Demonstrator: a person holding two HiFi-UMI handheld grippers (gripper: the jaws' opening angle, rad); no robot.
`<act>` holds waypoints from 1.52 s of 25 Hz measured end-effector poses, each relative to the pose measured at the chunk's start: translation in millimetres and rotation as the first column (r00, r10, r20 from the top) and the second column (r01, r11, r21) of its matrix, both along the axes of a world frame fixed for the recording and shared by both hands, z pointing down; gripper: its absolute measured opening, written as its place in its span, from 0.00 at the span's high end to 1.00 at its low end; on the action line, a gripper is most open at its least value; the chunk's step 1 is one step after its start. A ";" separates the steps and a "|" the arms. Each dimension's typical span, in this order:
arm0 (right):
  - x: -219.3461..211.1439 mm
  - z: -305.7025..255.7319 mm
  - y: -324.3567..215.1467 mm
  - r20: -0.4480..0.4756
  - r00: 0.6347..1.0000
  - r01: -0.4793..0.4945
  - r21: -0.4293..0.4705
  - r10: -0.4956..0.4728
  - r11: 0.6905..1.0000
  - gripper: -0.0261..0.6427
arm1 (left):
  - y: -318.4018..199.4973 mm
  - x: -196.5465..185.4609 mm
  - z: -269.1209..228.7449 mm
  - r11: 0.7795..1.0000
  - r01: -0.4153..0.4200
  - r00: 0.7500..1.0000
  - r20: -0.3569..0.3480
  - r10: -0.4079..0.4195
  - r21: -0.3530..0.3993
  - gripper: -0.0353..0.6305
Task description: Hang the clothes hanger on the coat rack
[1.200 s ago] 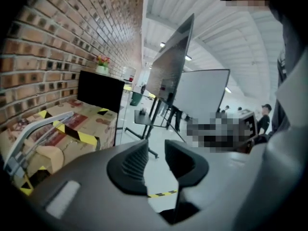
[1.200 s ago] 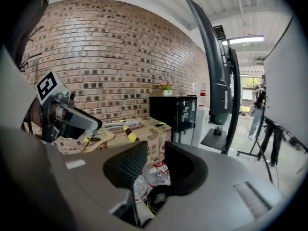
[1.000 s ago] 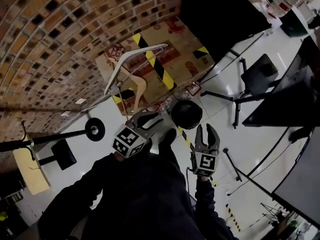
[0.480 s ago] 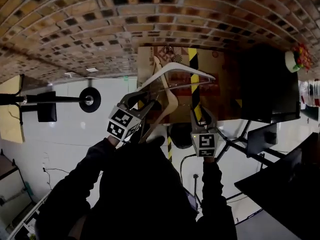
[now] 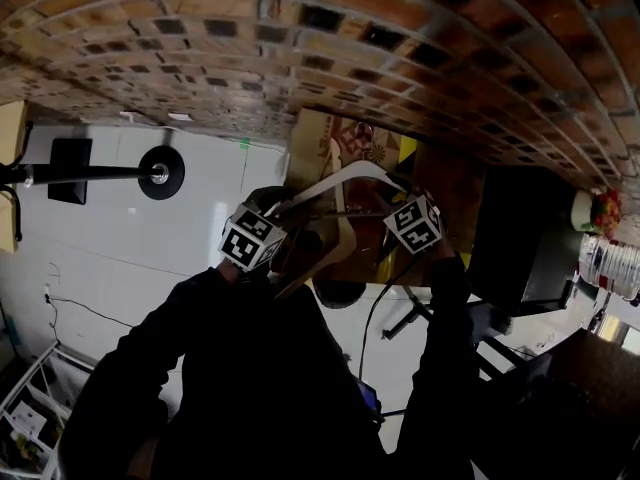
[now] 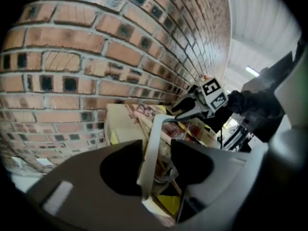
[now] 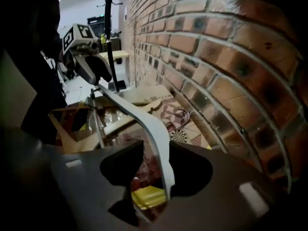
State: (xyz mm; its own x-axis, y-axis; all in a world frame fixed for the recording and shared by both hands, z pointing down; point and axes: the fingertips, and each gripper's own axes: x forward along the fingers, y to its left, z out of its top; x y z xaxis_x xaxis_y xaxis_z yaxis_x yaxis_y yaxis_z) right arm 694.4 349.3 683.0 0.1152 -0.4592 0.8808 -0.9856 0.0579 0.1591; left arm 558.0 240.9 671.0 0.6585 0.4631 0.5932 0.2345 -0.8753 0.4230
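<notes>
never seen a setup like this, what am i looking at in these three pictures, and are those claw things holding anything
There is no robot here: a person holds a two-jaw gripper in each hand. The head view comes from a camera on the person's head, looking steeply down over both arms. The other two pictures come from cameras riding on each gripper, looking along its jaws.

Against the brick wall sits a cardboard box of hangers. A white hanger spans between the two grippers. One end lies between the jaws of the left gripper, the other end between those of the right gripper. Both pairs of jaws have just been opening and stand apart, so neither is clamped on it. The black coat rack it belongs on stands further along the wall.
</notes>
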 end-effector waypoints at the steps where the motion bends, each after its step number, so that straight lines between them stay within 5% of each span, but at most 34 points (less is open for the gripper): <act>1: 5.4 8.7 -1.0 0.003 0.999 0.032 -0.042 -0.032 0.999 0.70 | 2.5 2.1 2.6 1.000 -0.011 1.000 0.006 0.011 0.000 0.65; 6: 18.2 46.2 3.4 0.099 0.991 0.114 -0.198 -0.096 0.974 0.70 | 23.4 21.3 17.8 0.993 -0.115 0.992 0.055 0.116 -0.034 0.65; 11: 18.8 54.5 4.8 0.175 0.981 0.113 -0.166 -0.083 0.980 0.72 | 39.7 27.1 42.4 0.977 -0.210 0.968 0.136 0.213 -0.032 0.65; 15: 17.4 51.5 4.9 0.154 0.985 0.099 -0.159 -0.074 0.982 0.74 | 43.0 30.4 56.2 0.964 -0.260 0.955 0.163 0.247 0.061 0.76; 21: 9.2 23.7 14.6 0.039 0.998 0.058 -0.127 -0.053 0.990 0.75 | 43.4 25.8 45.5 0.949 -0.282 0.957 0.113 0.268 0.139 0.77; 28: -4.4 -32.5 17.2 -0.122 0.992 0.015 -0.026 -0.018 1.000 0.75 | 34.3 20.8 3.2 0.917 -0.233 0.968 -0.012 0.251 0.325 0.76; 38: -67.0 -90.2 14.2 -0.238 0.971 0.049 0.072 -0.031 0.996 0.75 | 34.0 -44.9 -48.6 0.892 -0.136 0.978 -0.083 0.190 0.431 0.76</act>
